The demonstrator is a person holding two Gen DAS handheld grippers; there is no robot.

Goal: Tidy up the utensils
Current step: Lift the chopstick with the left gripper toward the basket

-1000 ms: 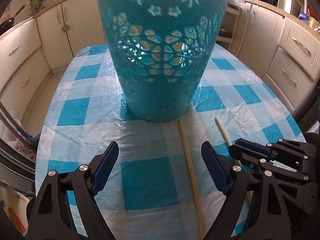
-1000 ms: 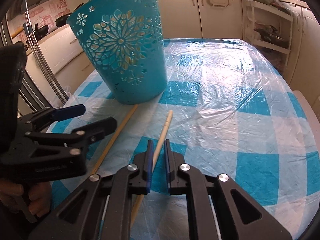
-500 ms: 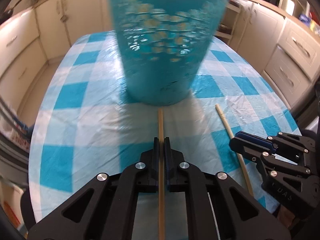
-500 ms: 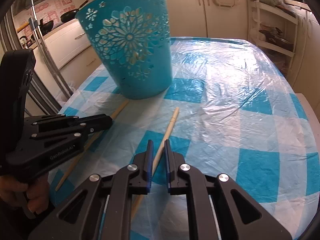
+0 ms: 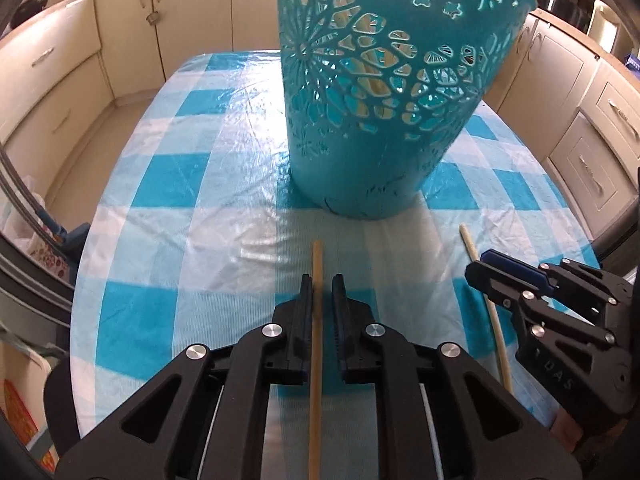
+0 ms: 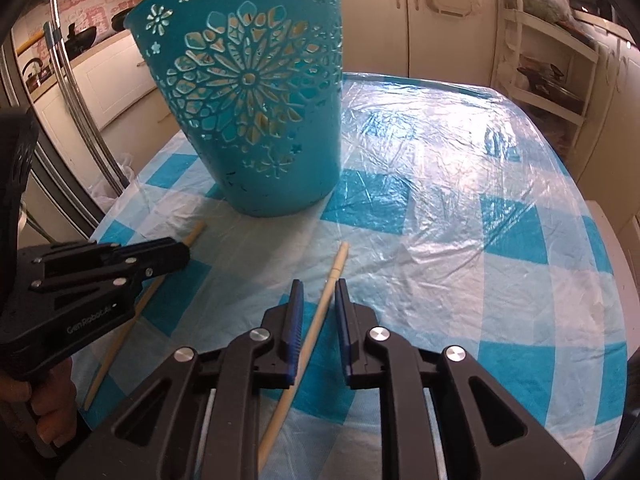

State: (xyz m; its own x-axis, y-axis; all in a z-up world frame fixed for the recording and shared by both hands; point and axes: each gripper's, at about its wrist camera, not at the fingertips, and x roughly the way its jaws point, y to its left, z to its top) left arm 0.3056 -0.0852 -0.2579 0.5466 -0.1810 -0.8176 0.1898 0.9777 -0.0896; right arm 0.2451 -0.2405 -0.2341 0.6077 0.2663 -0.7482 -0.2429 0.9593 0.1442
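Observation:
A teal cut-out basket (image 5: 384,92) stands on the checked table; it also shows in the right wrist view (image 6: 256,100). My left gripper (image 5: 322,286) is shut on a tan wooden stick (image 5: 316,352) that points at the basket. My right gripper (image 6: 318,292) is shut on a paler stick (image 6: 320,316), with a small gap at the jaws. In the left wrist view the right gripper (image 5: 486,266) sits at the right with the pale stick (image 5: 486,296). In the right wrist view the left gripper (image 6: 180,250) sits at the left with the tan stick (image 6: 120,332).
The table has a blue and white checked cloth under clear plastic (image 6: 460,184). Cream kitchen cabinets (image 5: 60,80) ring the table. An open shelf unit (image 6: 552,72) stands at the back right. Metal poles (image 6: 76,92) stand at the left.
My left gripper closed on the tan stick, then lifted it back from the basket. My right gripper kept its pale stick and its jaws eased apart slightly.

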